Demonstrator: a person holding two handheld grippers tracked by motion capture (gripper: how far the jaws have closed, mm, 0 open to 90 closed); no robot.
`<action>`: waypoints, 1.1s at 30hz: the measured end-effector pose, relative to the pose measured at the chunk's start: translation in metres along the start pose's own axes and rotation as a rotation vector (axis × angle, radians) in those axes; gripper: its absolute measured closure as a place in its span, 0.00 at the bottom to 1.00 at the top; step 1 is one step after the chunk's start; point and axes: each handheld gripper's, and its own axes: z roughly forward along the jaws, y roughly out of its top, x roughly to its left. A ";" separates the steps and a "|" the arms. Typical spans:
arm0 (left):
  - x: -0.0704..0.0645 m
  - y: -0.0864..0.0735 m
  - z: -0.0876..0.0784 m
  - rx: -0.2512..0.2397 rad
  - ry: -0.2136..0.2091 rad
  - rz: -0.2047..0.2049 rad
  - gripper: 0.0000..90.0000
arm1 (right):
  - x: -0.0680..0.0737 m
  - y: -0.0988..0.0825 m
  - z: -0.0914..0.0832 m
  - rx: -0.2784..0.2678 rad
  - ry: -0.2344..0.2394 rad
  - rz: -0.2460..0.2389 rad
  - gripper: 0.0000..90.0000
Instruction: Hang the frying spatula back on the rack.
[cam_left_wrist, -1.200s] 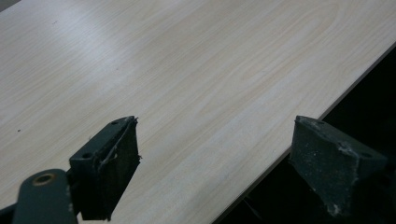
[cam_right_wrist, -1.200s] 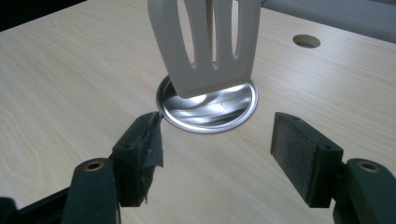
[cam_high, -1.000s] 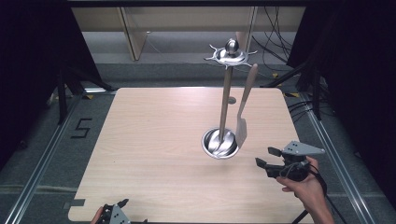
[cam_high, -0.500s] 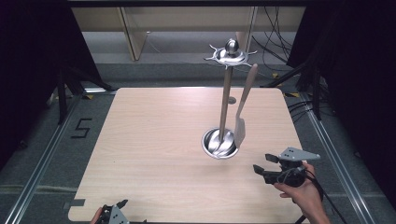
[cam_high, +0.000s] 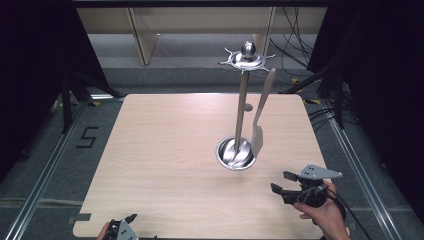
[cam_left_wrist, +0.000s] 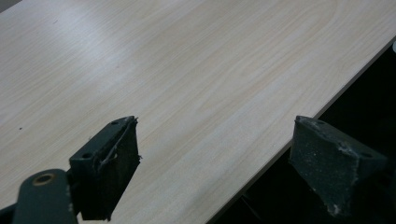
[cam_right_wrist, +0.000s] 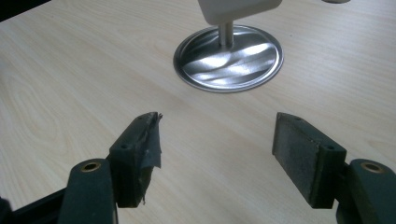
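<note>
— Where do the tongs stand?

— The right gripper (cam_high: 283, 182) has its jaws spread wide with nothing between them — it sits just short of the steel stand (cam_high: 236, 153), on the near right of the wooden table (cam_high: 165, 150). The left gripper (cam_left_wrist: 215, 163) gapes too, empty, well apart from the stand at the table's near edge.

— And the stand's load?

— A wooden spatula (cam_high: 261, 115) hangs from the stand's top disc (cam_high: 243, 59), its blade just above the round base (cam_right_wrist: 229, 58).
</note>
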 end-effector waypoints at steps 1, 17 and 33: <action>0.000 0.000 0.000 0.001 0.001 0.001 0.17 | 0.002 -0.002 0.000 0.009 0.014 0.033 0.37; 0.002 0.000 0.000 0.002 0.004 0.018 0.17 | 0.008 -0.018 0.003 0.024 0.015 0.019 0.36; 0.000 0.000 0.000 -0.008 0.000 -0.006 0.17 | 0.016 -0.030 0.001 0.044 0.019 0.001 0.34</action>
